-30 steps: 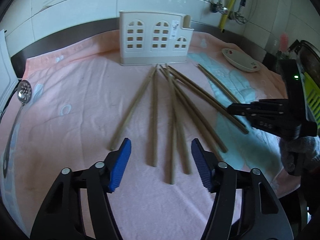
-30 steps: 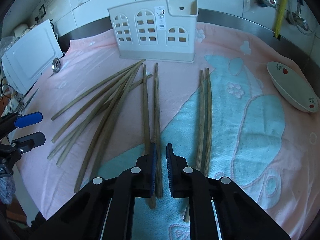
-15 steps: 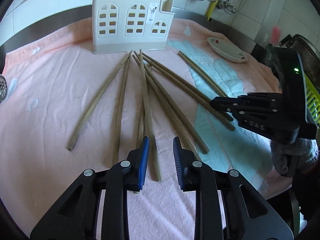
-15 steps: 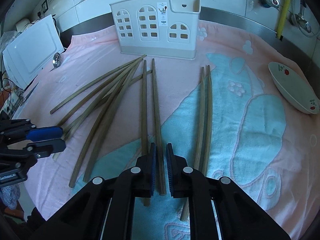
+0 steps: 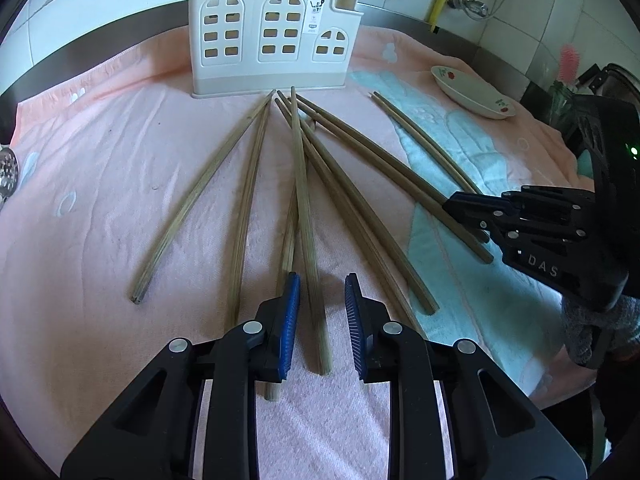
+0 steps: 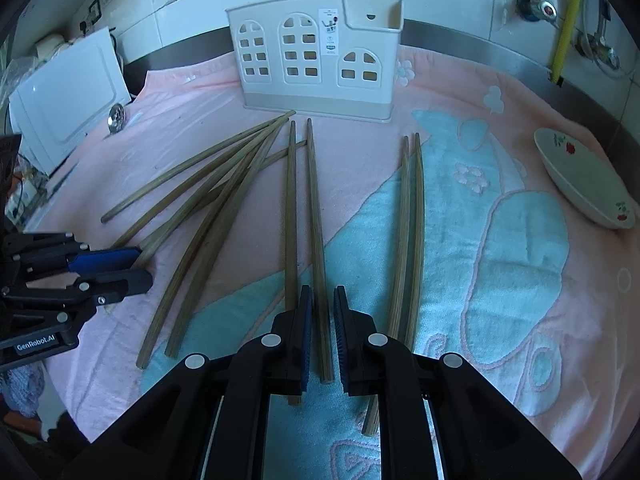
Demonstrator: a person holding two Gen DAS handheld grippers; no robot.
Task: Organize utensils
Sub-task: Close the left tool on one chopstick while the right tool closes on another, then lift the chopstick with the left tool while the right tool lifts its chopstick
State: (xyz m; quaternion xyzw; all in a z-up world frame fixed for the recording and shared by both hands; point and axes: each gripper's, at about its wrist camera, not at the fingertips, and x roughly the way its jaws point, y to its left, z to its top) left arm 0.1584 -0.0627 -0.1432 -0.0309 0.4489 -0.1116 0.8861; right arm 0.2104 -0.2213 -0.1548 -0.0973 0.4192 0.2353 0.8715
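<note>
Chopsticks lie fanned on the pink towel (image 5: pixel 100 240), long axes running toward twelve o'clock at the white holder (image 5: pixel 272 40). One chopstick (image 5: pixel 308 264) lies between the left gripper (image 5: pixel 318 312) jaws, which have just been closing, gaps either side. Right gripper (image 6: pixel 320 332) is nearly shut around another chopstick (image 6: pixel 318 240); actual contact I cannot tell.

Long wooden chopsticks (image 5: pixel 248 184) are fanned across a pink towel (image 5: pixel 92 184) before a white holder (image 5: pixel 272 36). One chopstick (image 5: pixel 306 240) is straddled by the left gripper (image 5: pixel 318 292), whose jaws have just been closing, gaps remaining.
</note>
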